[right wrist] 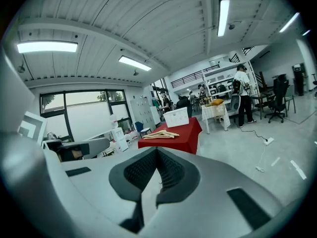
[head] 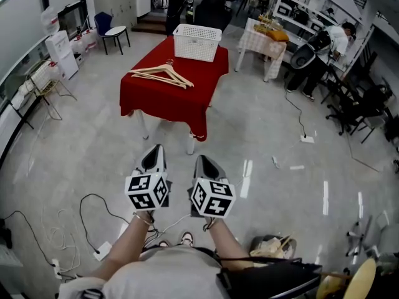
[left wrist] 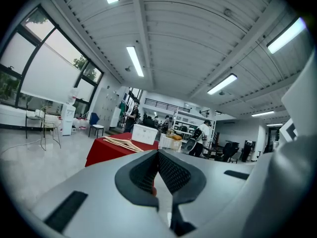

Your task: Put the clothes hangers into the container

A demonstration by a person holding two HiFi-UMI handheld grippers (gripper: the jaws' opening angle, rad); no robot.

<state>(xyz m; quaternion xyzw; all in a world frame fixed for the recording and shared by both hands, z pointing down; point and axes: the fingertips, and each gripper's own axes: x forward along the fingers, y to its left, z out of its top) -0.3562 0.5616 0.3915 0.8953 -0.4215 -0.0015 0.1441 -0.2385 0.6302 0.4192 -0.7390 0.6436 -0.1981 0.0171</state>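
Jaws closed together on nothing, the left gripper (head: pixel 156 148) and right gripper (head: pixel 199 158) hover side by side over bare floor, well short of the red-clothed table (head: pixel 181 98); the wooden clothes hangers (head: pixel 161 75) lie on the table's near half, the white slotted container (head: pixel 197 42) at its far end

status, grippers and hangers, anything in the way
Left gripper shut, empty; right gripper shut, empty. Wooden hangers on red table, near white basket, not in it. Table well ahead; floor cable at left.
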